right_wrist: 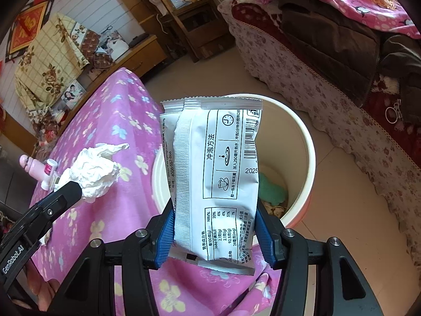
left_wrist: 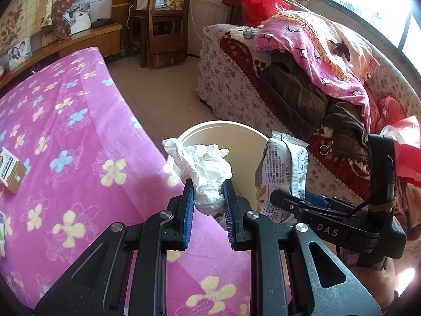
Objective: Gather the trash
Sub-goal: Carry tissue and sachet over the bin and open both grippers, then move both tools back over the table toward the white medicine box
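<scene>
My left gripper (left_wrist: 208,184) is shut on a crumpled white tissue (left_wrist: 202,166) and holds it at the near rim of a cream round trash bin (left_wrist: 223,129) on the floor beside the table. The tissue also shows in the right wrist view (right_wrist: 94,171). My right gripper (right_wrist: 214,208) is shut on a white printed sachet wrapper (right_wrist: 215,173), held upright over the bin (right_wrist: 302,142). The wrapper also shows in the left wrist view (left_wrist: 286,168), to the right of the tissue. A green scrap (right_wrist: 272,191) and other bits lie inside the bin.
A table with a pink flowered cloth (left_wrist: 65,131) fills the left side. A small box (left_wrist: 10,171) lies on it at the far left, and a pink bottle (right_wrist: 34,169) shows in the right wrist view. A sofa with blankets and clothes (left_wrist: 302,84) stands to the right. A wooden chair (left_wrist: 163,18) is at the back.
</scene>
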Available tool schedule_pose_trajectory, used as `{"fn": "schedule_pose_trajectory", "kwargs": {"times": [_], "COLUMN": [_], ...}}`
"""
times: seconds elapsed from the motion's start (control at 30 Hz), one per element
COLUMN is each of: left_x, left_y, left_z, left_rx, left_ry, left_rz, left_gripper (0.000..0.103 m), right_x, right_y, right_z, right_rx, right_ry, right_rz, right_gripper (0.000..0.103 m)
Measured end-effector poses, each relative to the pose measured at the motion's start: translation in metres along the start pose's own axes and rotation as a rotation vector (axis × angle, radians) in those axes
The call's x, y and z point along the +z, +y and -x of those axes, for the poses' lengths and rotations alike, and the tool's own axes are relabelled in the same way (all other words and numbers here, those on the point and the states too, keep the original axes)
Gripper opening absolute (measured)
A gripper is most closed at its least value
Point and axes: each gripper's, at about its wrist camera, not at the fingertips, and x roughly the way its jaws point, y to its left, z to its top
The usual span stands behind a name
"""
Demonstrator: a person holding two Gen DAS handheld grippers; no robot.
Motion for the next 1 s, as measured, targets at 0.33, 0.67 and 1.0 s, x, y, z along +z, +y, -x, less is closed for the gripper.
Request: {"fn": "schedule_pose_trajectory", "kwargs": {"times": [0.33,0.67,1.0], "left_x": [-0.001,-0.013,-0.028], "left_y": [0.003,0.016,0.042], "left_z": [-0.005,0.009,0.032], "left_rx": [-0.051,0.020,0.100], "left_ry": [-0.003,-0.021,-0.050], "left_rz": [0.019,0.024,0.050], "left_gripper": [0.056,0.057,0.057], "right_x": [0.002,-0.004,-0.014], "right_y": [-0.006,0.009,0.048], "right_z": [-0.008,-0.002,0.011], "right_rx": [-0.026,-0.014,0.003], "right_ry": [0.000,0.006,-0.018], "right_rz": [-0.030,0.007,0.090], "right_gripper": [0.064,0.064,0.064]}}
